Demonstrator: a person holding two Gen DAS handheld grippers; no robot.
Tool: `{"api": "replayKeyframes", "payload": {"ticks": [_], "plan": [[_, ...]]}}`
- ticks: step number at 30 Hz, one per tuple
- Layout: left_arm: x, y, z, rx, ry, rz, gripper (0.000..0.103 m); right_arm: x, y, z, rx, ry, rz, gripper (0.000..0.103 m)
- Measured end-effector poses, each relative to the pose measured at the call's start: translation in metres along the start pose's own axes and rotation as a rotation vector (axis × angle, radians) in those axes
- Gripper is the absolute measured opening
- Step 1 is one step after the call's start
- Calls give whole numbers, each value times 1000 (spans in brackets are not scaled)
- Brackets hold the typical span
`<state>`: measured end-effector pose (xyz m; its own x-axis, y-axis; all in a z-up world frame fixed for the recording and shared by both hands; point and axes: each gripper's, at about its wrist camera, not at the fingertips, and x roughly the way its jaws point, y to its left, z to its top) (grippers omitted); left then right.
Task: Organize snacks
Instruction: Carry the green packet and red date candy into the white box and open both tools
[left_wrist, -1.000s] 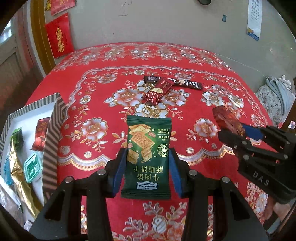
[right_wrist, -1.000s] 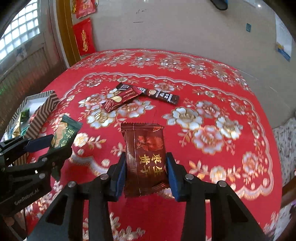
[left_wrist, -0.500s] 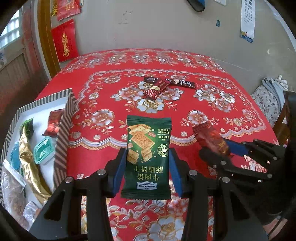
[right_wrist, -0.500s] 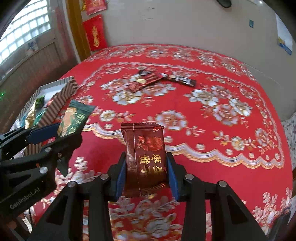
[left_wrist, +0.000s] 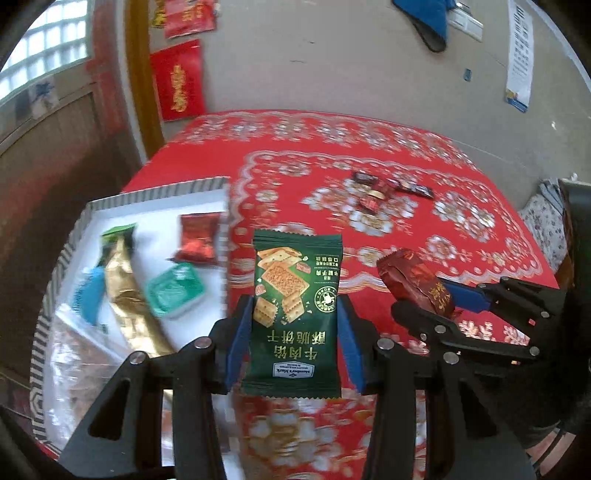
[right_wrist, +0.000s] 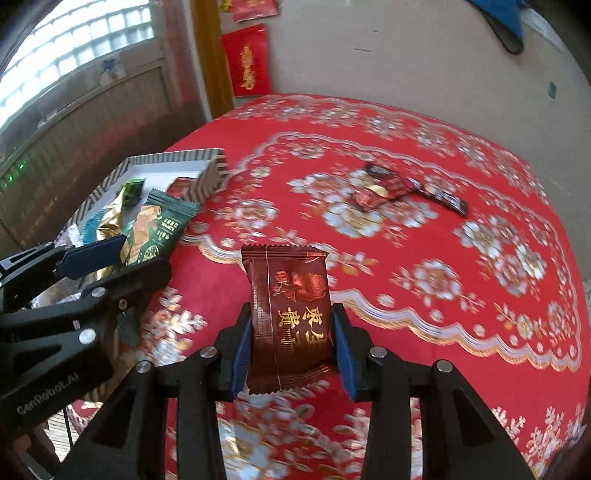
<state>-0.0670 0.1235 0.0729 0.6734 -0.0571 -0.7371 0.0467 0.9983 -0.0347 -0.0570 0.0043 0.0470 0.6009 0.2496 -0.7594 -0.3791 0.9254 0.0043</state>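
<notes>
Change: both hand-held grippers have swung toward the striped box (left_wrist: 155, 190); in the left wrist view it has come from the frame's 9 o'clock edge in toward centre, and its contents now show in full.
Left hand-held gripper (left_wrist: 295, 334): clamped on the green cracker packet (left_wrist: 295, 314), held upright between the blue pads, just right of the box's near wall in the picture.
Right hand-held gripper (right_wrist: 291, 339): clamped on the dark red date packet (right_wrist: 290, 321), upright, over the cloth at 3 o'clock of the left one.
Meaning for the task: both packets look to be on their way to the box; dropping them in is probably next, the green one first since it is nearer.
Box contents: a red packet (left_wrist: 195, 238), a teal tub (left_wrist: 173, 291), a gold wrapper (left_wrist: 125, 291), a blue item and clear wrapping, somewhat blurred.
Left to collect: a small pile of dark red bars (right_wrist: 391, 186) well apart at 1 o'clock on the cloth.
Surface: a bench under a red floral cloth (right_wrist: 461, 295) with silver scalloped borders.
Room: plain wall, red paper hangings (left_wrist: 179, 79), a glass-block window at 10 o'clock.
</notes>
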Motion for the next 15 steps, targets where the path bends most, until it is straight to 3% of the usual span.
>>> {"api": "replayKeyframes", "payload": {"ticks": [15], "plan": [[-16,96,-4,-119,-5,97,47,27,87,38,-137,27,81,40]]}}
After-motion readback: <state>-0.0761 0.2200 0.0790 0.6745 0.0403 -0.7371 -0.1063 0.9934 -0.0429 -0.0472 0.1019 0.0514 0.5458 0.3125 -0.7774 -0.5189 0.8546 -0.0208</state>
